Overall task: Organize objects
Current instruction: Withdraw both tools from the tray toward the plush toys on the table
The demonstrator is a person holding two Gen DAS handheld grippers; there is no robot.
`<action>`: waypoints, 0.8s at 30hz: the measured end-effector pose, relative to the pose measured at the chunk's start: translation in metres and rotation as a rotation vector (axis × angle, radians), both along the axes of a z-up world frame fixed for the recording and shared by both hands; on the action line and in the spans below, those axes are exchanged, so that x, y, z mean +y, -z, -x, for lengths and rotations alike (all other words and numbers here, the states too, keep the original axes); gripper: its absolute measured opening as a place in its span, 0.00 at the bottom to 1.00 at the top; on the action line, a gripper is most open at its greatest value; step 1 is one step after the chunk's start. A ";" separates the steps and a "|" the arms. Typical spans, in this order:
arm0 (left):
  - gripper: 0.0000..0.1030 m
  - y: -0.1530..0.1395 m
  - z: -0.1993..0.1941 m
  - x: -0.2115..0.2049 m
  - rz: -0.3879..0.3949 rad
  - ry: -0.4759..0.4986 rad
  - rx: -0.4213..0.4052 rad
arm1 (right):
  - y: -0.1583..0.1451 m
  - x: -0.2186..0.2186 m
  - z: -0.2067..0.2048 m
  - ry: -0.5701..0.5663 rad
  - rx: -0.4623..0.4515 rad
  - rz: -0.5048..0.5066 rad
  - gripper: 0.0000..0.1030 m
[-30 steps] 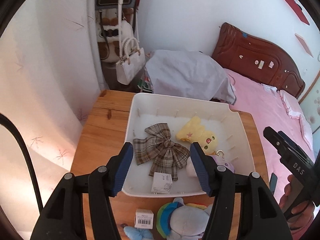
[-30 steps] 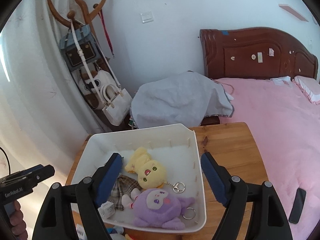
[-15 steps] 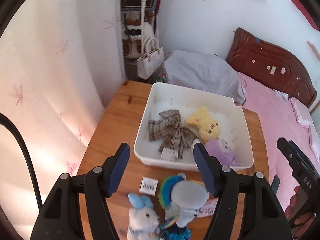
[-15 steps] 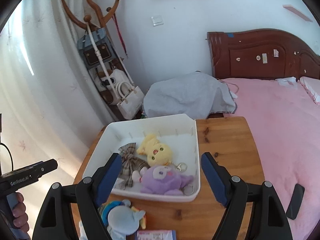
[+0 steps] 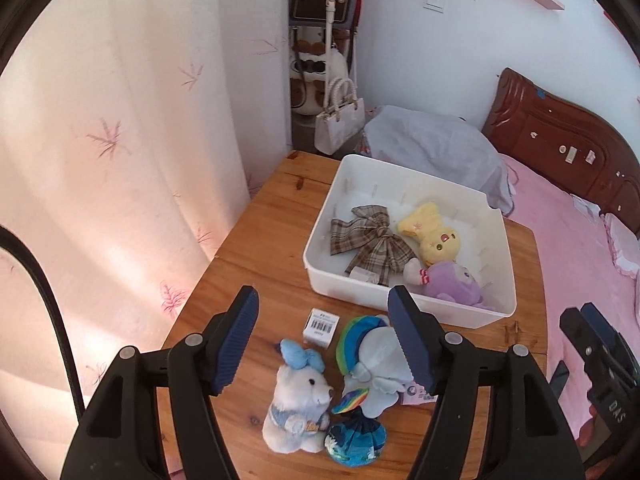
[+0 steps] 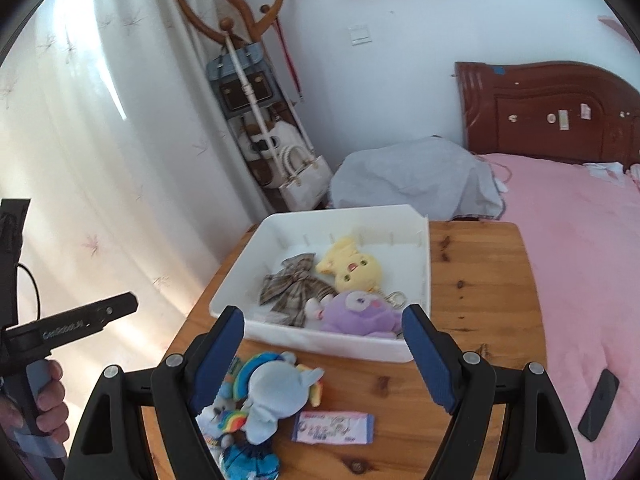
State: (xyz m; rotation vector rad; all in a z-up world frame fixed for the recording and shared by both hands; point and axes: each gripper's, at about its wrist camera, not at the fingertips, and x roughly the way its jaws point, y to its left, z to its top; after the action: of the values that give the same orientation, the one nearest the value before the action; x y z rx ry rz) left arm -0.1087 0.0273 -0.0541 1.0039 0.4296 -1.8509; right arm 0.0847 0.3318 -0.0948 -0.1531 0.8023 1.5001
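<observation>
Your left gripper (image 5: 324, 340) hangs above the near end of the wooden table (image 5: 264, 248), its jaws apart with nothing pressed between the pads. Your right gripper (image 6: 322, 354) is also spread wide and holds nothing.

The white bin (image 5: 320, 264) sits toward the far end of the table. In it lie a plaid bow (image 5: 368, 238), a yellow plush (image 5: 434, 236) and a purple plush (image 5: 452, 282), the last two touching.

Still out on the table, just in front of the bin: a small barcode box (image 5: 321, 326), a white bear (image 5: 298, 400) with a blue bow, a pony (image 5: 380, 364) with a rainbow mane, a blue pouch (image 5: 354, 438) touching the bear, and a flat pink packet (image 6: 333, 428) beside the pony. A dark phone (image 6: 598, 404) lies on the pink bed (image 6: 580, 248).
</observation>
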 end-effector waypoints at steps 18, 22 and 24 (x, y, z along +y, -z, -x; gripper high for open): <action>0.69 0.037 -0.007 0.001 -0.125 -0.029 -0.116 | 0.045 -0.019 0.026 -0.084 0.045 0.087 0.82; 0.69 0.047 -0.004 -0.001 -0.146 0.006 -0.162 | 0.054 -0.022 0.031 -0.079 0.050 0.099 0.82; 0.69 0.053 -0.002 -0.002 -0.159 0.025 -0.191 | 0.058 -0.023 0.034 -0.076 0.055 0.103 0.82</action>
State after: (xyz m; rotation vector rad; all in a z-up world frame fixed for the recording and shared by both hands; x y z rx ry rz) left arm -0.1069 0.0249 -0.1073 1.2868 0.4549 -1.7441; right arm 0.0504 0.3089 -0.1524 -0.2221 0.9278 1.5405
